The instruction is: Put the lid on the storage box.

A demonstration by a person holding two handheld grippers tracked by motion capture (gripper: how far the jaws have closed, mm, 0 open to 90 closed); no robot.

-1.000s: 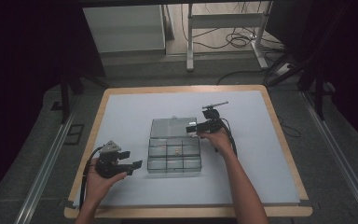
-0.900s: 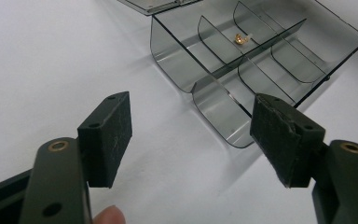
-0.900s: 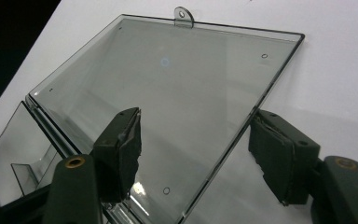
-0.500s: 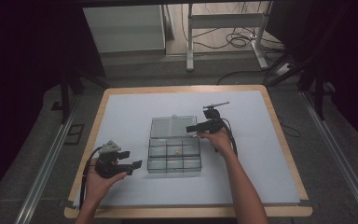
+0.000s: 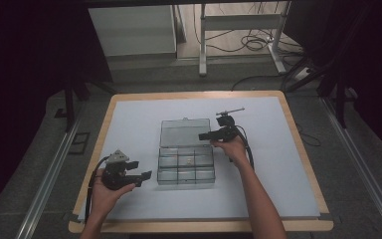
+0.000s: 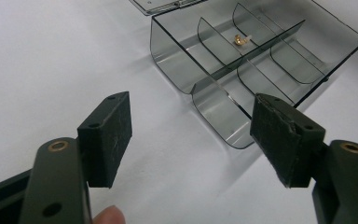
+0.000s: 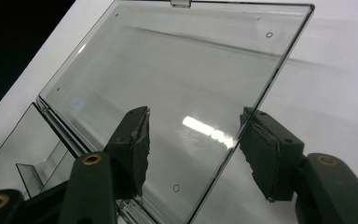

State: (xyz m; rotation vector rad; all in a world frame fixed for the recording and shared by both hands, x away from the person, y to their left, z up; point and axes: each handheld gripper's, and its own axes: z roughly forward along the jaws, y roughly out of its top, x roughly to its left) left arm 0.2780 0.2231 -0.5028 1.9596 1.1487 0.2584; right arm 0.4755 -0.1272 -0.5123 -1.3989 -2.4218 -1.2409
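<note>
a: between the right gripper's (image 7: 193, 154) pads sat the side edge of the clear lid (image 7: 168, 79), and the jaws had just been closing around it; the pads hadn't pressed on it yet, so it counted as unclenched.

b: and the lid itself?

a: it lay flung back on the white table (image 5: 129, 124), hinged to the far side of the compartment box (image 5: 186, 169), which stood mid-table with a small brass piece (image 6: 238, 40) in one of its middle cells.

b: the other claw?

a: the left gripper (image 5: 138, 170) was spread wide and empty, just beside the box's near left corner.

b: how should the lid be taken?

a: my judgement: pinch the edge squarely, not too hard since thin plastic slips, then swing it about the hinge. the left gripper could steady the box so it wouldn't slide.
</note>
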